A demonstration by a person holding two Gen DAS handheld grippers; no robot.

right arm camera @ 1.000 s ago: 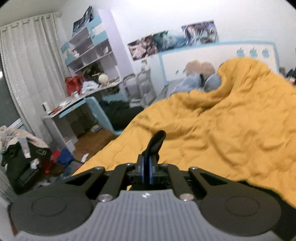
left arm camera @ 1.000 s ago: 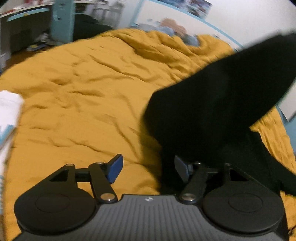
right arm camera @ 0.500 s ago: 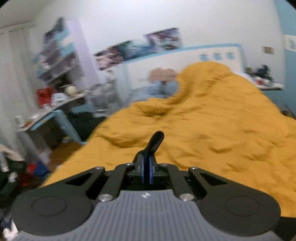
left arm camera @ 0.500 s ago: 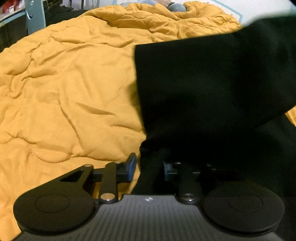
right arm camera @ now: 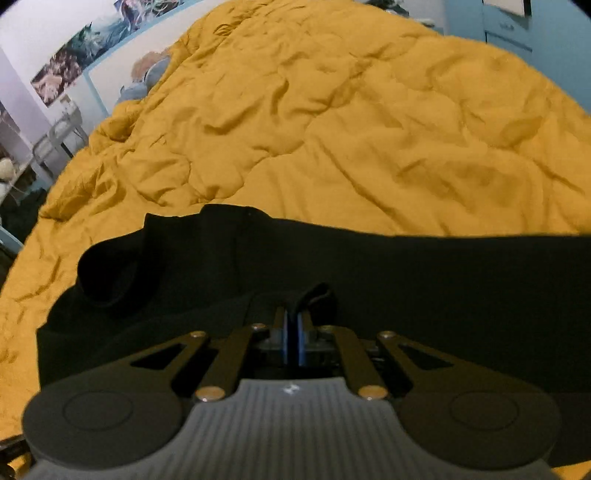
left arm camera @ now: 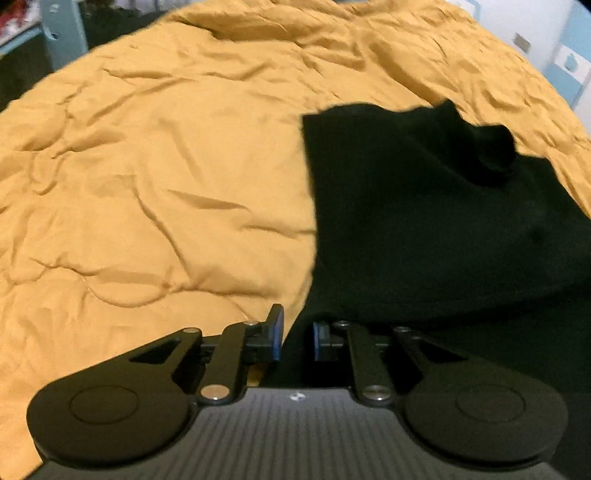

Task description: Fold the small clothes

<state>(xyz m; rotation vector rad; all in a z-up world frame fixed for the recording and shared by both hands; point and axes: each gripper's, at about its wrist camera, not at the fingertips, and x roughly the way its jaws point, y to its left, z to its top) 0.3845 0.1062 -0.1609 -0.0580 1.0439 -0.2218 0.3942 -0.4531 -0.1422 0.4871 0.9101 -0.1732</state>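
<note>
A black garment [left arm camera: 424,206] lies spread on the yellow quilt [left arm camera: 166,166]; it also shows in the right wrist view [right arm camera: 332,266]. My left gripper [left arm camera: 295,336] has its jaws a little apart with the garment's near edge between the blue pads; the right pad is partly covered by cloth. My right gripper [right arm camera: 291,332] is shut on a pinch of the black garment, which sticks up past its fingertips. A rolled cuff or collar [right arm camera: 107,273] sits at the garment's left end; it also shows in the left wrist view [left arm camera: 491,155].
The yellow quilt [right arm camera: 369,129] covers the whole bed. Pillows [right arm camera: 147,77] lie by the headboard. A desk and shelves [right arm camera: 14,155] stand past the bed's left edge. A blue chair [left arm camera: 62,33] stands beyond the bed.
The garment has come down from hanging in the air onto the quilt. The right gripper has lowered and tilted toward the bed. The left jaws have narrowed around the garment's edge.
</note>
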